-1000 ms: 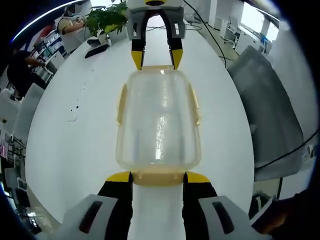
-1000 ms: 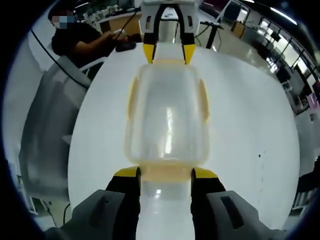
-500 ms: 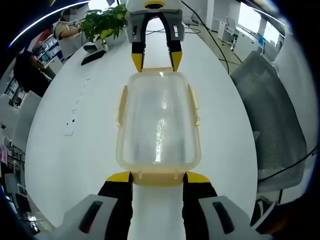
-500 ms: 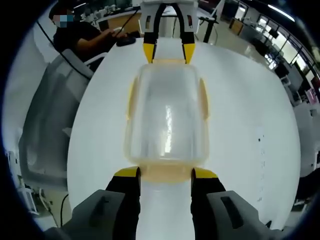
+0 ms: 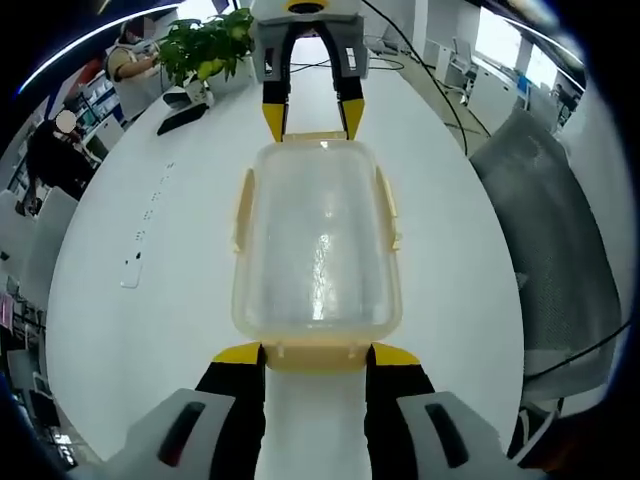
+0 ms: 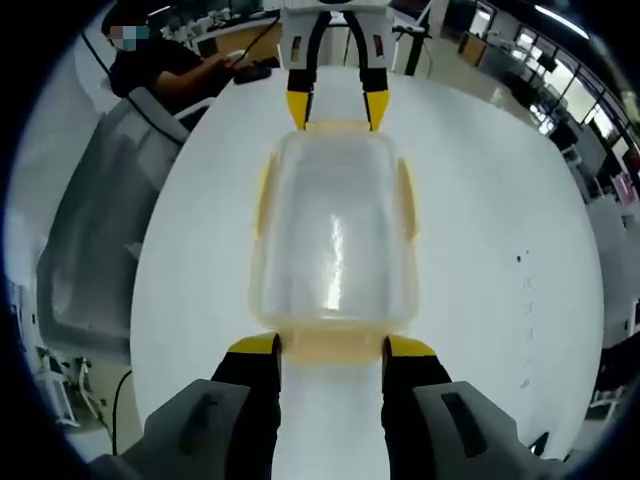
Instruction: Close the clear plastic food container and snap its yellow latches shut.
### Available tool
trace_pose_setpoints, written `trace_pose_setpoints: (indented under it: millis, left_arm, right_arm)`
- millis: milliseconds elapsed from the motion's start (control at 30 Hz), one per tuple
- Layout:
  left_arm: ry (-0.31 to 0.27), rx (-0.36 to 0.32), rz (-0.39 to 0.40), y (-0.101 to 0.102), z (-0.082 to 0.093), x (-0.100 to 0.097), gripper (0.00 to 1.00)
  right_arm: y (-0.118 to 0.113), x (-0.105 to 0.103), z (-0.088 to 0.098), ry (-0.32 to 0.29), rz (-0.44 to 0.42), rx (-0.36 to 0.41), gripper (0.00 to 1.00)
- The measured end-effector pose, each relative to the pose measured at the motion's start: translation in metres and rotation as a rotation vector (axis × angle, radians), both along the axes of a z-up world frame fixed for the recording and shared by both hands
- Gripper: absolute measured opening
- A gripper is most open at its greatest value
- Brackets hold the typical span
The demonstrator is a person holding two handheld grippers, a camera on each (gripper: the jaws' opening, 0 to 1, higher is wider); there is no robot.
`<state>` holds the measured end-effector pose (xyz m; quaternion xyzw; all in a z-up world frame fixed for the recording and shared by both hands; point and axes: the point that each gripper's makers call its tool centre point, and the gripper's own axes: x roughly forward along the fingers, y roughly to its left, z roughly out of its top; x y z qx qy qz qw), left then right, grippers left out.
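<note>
Left gripper view has the clear container (image 5: 318, 245) lying lengthwise on the white table (image 5: 150, 330), lid already seated on the base, so the closing step looks done. Its yellow latches are what remains to judge: the long-side latches (image 5: 241, 208) appear folded flat against the walls, and the near end latch (image 5: 316, 353) sits between the left gripper (image 5: 316, 358) tips, which stand spread just wider than that latch, their yellow tips at its two corners. At the container's far end the right gripper (image 5: 313, 118) meets the opposite end latch the same way. Whether either end latch has fully clicked cannot be told from the pictures; my judgement is that the end latches are the step in hand and the task is close to finished.

Right gripper view mirrors this: the container (image 6: 333, 235) runs away from the right gripper (image 6: 333, 350), whose fingers are parted to the width of the near latch (image 6: 333, 348), with the left gripper (image 6: 334, 110) at the far end.

No brand, label or readable writing shows on the container or the table. Beyond the table from the container are a potted plant (image 5: 205, 40) and a grey chair (image 5: 555, 240).
</note>
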<state>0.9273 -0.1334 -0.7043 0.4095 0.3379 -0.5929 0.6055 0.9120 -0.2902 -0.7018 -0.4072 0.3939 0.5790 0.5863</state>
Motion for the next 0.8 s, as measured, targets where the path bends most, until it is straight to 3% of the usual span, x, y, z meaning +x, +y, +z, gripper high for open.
trace_pose_setpoints:
  millis: [800]
  left_arm:
    - [-0.006, -0.006, -0.013, -0.019, -0.010, 0.001, 0.32]
  right_arm:
    - [-0.020, 0.000, -0.017, 0.009, -0.005, -0.029, 0.36]
